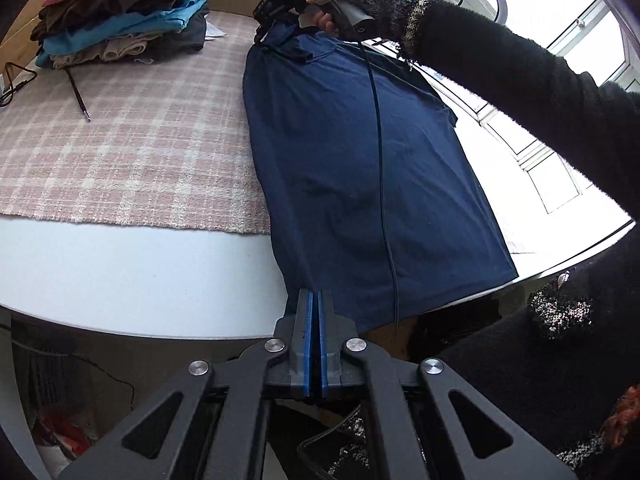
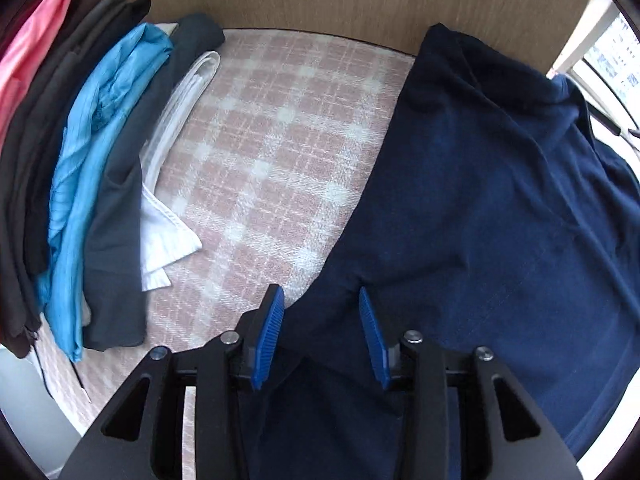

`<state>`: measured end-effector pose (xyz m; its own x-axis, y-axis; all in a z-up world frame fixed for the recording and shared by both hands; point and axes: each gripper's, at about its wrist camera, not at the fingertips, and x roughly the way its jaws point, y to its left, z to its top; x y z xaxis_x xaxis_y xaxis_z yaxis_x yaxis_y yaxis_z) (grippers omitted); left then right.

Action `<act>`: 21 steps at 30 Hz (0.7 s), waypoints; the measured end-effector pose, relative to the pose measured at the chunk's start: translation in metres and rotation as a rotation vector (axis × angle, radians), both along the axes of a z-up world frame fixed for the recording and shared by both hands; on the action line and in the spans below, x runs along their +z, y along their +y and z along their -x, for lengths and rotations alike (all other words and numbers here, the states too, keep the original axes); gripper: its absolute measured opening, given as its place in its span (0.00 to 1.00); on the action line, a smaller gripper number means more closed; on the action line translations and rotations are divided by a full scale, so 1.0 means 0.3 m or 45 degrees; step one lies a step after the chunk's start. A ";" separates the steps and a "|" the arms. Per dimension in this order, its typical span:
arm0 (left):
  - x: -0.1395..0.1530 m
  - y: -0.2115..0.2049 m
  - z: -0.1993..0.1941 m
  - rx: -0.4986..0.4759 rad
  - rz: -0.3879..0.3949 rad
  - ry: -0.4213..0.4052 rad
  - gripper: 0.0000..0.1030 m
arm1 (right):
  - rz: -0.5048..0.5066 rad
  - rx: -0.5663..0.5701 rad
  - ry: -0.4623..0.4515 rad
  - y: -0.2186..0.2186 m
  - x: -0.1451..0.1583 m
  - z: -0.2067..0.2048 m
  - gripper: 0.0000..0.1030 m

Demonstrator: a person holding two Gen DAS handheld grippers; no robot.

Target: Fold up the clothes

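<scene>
You pinched the navy shirt's (image 1: 360,168) near hem at six o'clock in your left gripper (image 1: 315,300), pads pressed together, anchoring it on the checked cloth (image 1: 132,152); your right gripper (image 2: 322,312) straddled the far fabric, jaws spread.

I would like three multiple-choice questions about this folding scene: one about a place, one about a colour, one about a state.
1. Where is the pile of folded clothes in the left wrist view?
A. far left of the table
B. on the floor
C. on the navy garment

2. What colour is the garment being handled?
A. red
B. navy blue
C. white

3. How are the left gripper's jaws?
A. wide open
B. shut at the garment's near edge
C. holding a pen

Answers: 1 A, it sits on the checked cloth at far left; 2 B, the fabric is dark blue; 3 B, the blue pads meet at the hem.
</scene>
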<state>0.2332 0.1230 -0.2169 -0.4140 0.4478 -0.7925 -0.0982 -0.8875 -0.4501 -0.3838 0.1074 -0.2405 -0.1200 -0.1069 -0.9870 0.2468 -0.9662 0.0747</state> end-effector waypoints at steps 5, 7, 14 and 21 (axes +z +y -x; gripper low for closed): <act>0.032 0.043 -0.006 -0.014 0.044 0.029 0.02 | 0.171 -0.040 -0.007 0.097 0.041 -0.005 0.04; 0.052 0.081 -0.018 -0.034 0.060 0.044 0.02 | 0.219 -0.046 0.022 0.158 0.086 -0.017 0.04; 0.114 0.357 -0.007 -0.207 0.113 0.097 0.02 | 0.305 -0.066 0.115 0.452 0.244 -0.033 0.04; 0.025 0.675 0.058 -0.382 0.082 -0.030 0.05 | 0.215 -0.219 0.049 0.785 0.152 -0.046 0.11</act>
<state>0.2158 0.3256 -0.2092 -0.2521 0.4957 -0.8311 -0.3506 -0.8473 -0.3990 -0.3699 0.3430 -0.1949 -0.1875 -0.2452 -0.9512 0.0858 -0.9687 0.2328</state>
